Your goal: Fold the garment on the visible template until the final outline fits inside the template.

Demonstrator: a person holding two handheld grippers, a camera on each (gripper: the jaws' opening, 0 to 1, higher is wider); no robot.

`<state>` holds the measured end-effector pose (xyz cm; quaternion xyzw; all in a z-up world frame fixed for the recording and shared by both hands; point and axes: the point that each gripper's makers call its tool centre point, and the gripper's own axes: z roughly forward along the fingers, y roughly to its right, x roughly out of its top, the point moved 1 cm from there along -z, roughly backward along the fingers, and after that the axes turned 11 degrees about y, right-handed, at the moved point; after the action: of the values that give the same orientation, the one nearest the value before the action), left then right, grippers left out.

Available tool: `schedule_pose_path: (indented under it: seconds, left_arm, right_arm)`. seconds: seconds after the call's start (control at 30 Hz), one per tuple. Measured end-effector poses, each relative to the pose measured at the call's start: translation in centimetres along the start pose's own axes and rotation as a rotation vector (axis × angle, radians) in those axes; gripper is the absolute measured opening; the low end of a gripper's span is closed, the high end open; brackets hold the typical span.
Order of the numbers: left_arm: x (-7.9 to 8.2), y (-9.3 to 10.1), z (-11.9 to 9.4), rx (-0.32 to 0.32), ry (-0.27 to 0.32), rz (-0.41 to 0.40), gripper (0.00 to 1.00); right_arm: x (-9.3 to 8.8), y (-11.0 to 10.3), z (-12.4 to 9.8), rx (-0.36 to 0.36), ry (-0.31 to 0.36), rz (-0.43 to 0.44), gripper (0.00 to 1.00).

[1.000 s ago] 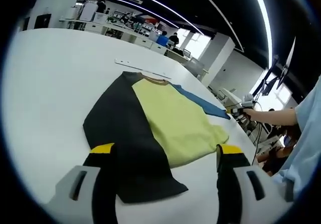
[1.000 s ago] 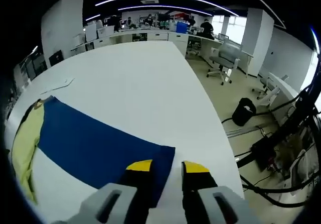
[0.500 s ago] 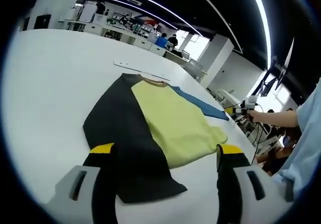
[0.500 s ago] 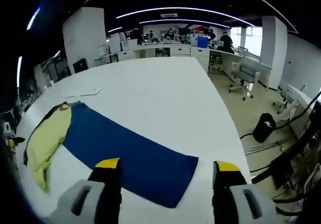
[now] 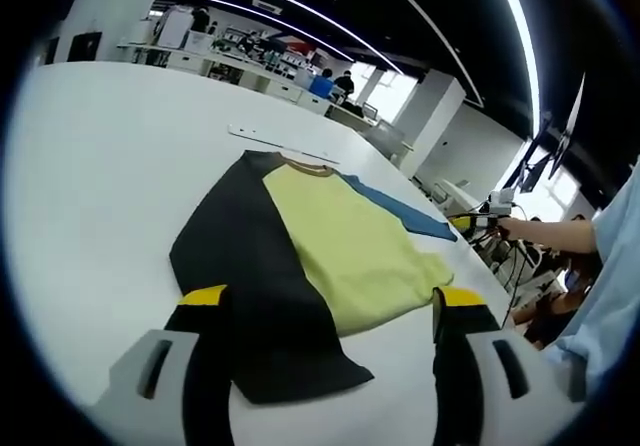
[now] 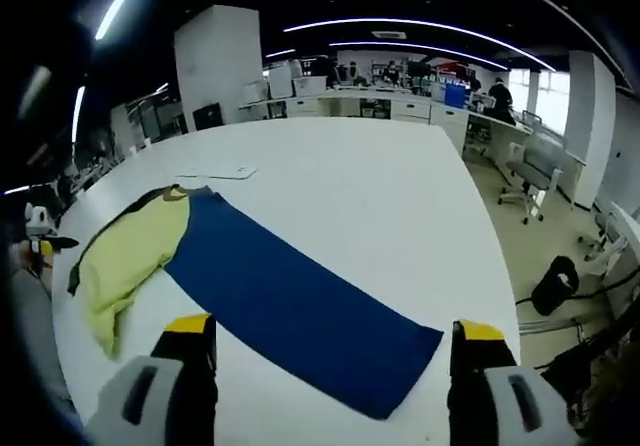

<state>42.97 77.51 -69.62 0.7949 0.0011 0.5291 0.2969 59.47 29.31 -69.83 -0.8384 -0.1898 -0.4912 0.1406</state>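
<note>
A garment lies flat on the white table [image 5: 90,166]. It has a yellow-green body [image 5: 340,236], a black sleeve side [image 5: 250,276] and a blue sleeve [image 5: 400,206]. My left gripper [image 5: 333,301] hovers open over the near hem, its jaws straddling black and yellow cloth. In the right gripper view the blue sleeve [image 6: 290,296] stretches out flat from the yellow-green body [image 6: 130,256]. My right gripper [image 6: 333,328] is open just short of the sleeve's end, holding nothing. The right gripper [image 5: 478,222] also appears in the left gripper view, in a hand past the blue sleeve.
A thin white strip [image 5: 285,136] [image 6: 222,173] lies on the table beyond the collar. The table edge [image 6: 480,226] drops to the floor on the right, where a black bin [image 6: 553,286] and chairs stand. A person's forearm [image 5: 545,231] reaches in. Desks line the back.
My right gripper was nearly shut at the blue sleeve's end, then opened wide and drew back, leaving the sleeve flat on the table. The left gripper has barely moved.
</note>
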Motion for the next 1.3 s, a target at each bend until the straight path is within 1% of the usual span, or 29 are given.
schedule_pose_path:
  seconds: [0.03,0.1,0.13,0.27,0.43,0.47,0.5,0.6,0.67,0.7,0.8,0.97,1.1,1.2,1.3]
  left_arm:
    - [0.1,0.0,-0.1,0.001,0.0,0.003,0.8]
    - [0.2,-0.1,-0.2,0.003,0.004,0.006,0.8]
    - [0.4,-0.1,-0.3,0.003,0.014,-0.001,0.8]
    - [0.6,0.0,-0.5,0.002,0.019,0.007,0.8]
    - [0.6,-0.2,-0.8,0.002,0.02,0.02,0.8]
    - [0.6,-0.2,-0.9,0.001,0.019,0.022,0.8]
    - [0.5,-0.2,-1.0,0.001,0.014,0.029,0.79]
    - [0.2,-0.1,-1.1,0.0,0.003,0.04,0.79]
    - [0.1,-0.1,-1.3,0.001,0.004,0.046,0.79]
    - [0.1,0.0,-1.4,0.002,0.007,0.061,0.79]
    - [0.1,0.1,-1.7,-0.003,0.01,0.056,0.77]
    - [0.1,0.1,-2.0,-0.008,-0.001,0.075,0.77]
    - [0.1,0.0,-2.2,-0.012,-0.008,0.092,0.78]
    - [-0.1,-0.1,-2.3,-0.017,-0.023,0.111,0.78]
    - [-0.4,-0.1,-2.5,-0.024,-0.045,0.146,0.77]
  right_arm:
    - [0.1,-0.6,-0.2,0.011,-0.005,-0.006,0.99]
    - [0.1,-1.0,-0.3,0.023,-0.013,-0.026,0.99]
    - [0.1,-1.1,-0.3,0.029,-0.012,-0.026,0.98]
    - [0.0,-1.9,-0.4,0.058,-0.021,-0.029,0.98]
    - [0.4,-3.6,-0.6,0.104,-0.015,-0.045,0.96]
    - [0.3,-2.9,-0.2,0.118,-0.024,-0.057,0.95]
    - [0.4,-2.7,0.0,0.124,-0.02,-0.063,0.94]
    - [0.5,-3.0,0.5,0.163,-0.011,-0.06,0.94]
    - [0.6,-3.4,0.7,0.183,-0.011,-0.078,0.93]
    - [0.8,-4.0,0.8,0.207,-0.006,-0.1,0.93]
    - [1.3,-4.7,0.9,0.231,0.005,-0.136,0.92]
    - [2.0,-6.1,1.0,0.276,0.02,-0.154,0.92]
    - [2.2,-7.8,0.9,0.324,0.022,-0.175,0.92]
    - [2.2,-9.7,0.6,0.366,0.018,-0.177,0.92]
    - [2.4,-11.0,0.4,0.383,0.02,-0.207,0.9]
